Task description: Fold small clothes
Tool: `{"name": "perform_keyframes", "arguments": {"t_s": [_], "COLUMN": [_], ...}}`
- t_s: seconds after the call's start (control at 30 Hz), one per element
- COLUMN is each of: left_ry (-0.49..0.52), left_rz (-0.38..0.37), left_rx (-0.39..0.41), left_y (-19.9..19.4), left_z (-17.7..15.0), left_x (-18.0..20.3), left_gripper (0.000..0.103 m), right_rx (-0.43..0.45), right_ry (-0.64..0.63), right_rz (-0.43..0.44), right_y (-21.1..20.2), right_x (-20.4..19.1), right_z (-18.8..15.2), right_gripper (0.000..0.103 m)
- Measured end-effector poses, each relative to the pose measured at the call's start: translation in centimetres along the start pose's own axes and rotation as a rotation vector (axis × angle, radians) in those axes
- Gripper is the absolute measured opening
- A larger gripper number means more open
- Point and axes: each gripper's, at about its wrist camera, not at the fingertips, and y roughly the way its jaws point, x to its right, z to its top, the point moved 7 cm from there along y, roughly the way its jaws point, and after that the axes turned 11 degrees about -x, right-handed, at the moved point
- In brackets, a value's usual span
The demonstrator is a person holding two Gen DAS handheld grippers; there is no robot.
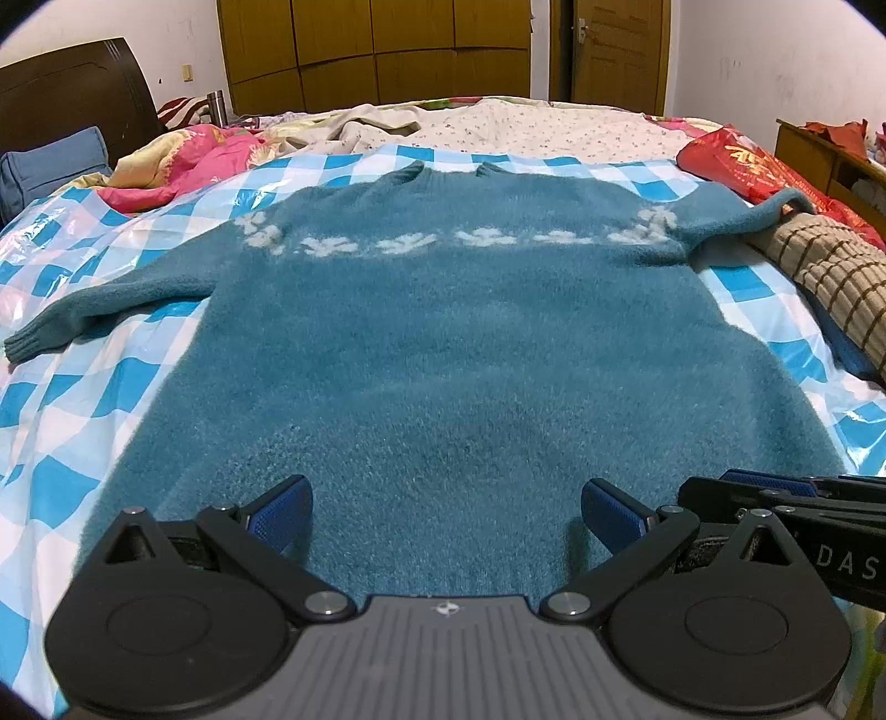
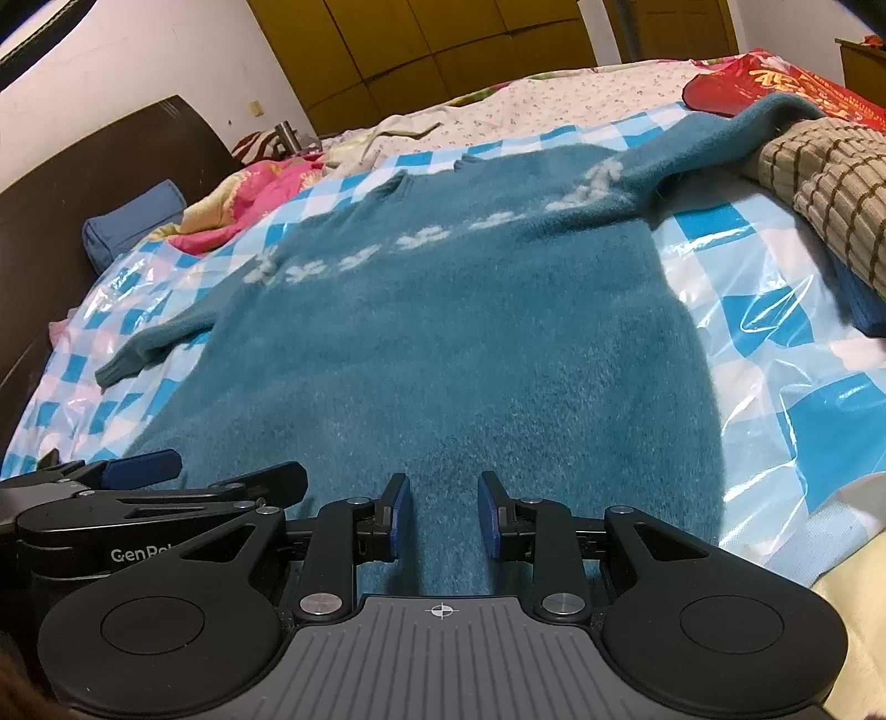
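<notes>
A teal knitted sweater (image 1: 443,343) with a row of white flowers across the chest lies flat on a blue-and-white checked plastic sheet (image 1: 72,421), both sleeves spread out; it also shows in the right wrist view (image 2: 459,343). Its right sleeve rests on a brown checked cloth. My left gripper (image 1: 446,515) is open wide above the sweater's hem. My right gripper (image 2: 446,515) is open with a narrower gap, over the hem, empty. It shows in the left wrist view (image 1: 775,493) at the right, and the left gripper shows in the right wrist view (image 2: 155,471) at the left.
A beige-and-brown checked cloth (image 1: 836,277) lies at the right edge of the bed. A red bag (image 1: 736,166) sits behind it. Pink bedding (image 1: 183,166), a blue pillow (image 1: 50,166) and a dark headboard (image 1: 72,94) are at the far left. Wooden wardrobes (image 1: 376,50) stand behind.
</notes>
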Motion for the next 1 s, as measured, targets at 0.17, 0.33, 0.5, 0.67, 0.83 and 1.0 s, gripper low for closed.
{"name": "perform_keyframes", "arguments": {"t_s": [0.17, 0.33, 0.5, 0.67, 0.83, 1.0], "left_ry": [0.006, 0.011, 0.018, 0.019, 0.019, 0.017], "left_rz": [0.008, 0.013, 0.015, 0.016, 0.015, 0.014], "left_rx": [-0.007, -0.013, -0.014, -0.014, -0.014, -0.013], "left_y": [0.18, 0.32, 0.31, 0.32, 0.32, 0.31], "left_z": [-0.06, -0.08, -0.13, -0.16, -0.15, -0.15], "left_x": [0.12, 0.19, 0.21, 0.19, 0.22, 0.26], "left_gripper": [0.103, 0.103, 0.103, 0.103, 0.103, 0.103], "right_rx": [-0.001, -0.003, -0.002, -0.003, -0.003, -0.004], "right_ry": [0.001, 0.001, 0.001, 0.0, 0.001, 0.002], "right_rz": [0.001, 0.009, 0.017, 0.015, 0.015, 0.016], "right_y": [0.01, 0.16, 0.13, 0.12, 0.09, 0.08], "right_x": [-0.01, 0.06, 0.12, 0.13, 0.11, 0.18], "right_z": [0.02, -0.4, -0.49, -0.42, -0.47, -0.43], "right_gripper": [0.027, 0.027, 0.028, 0.028, 0.028, 0.028]}}
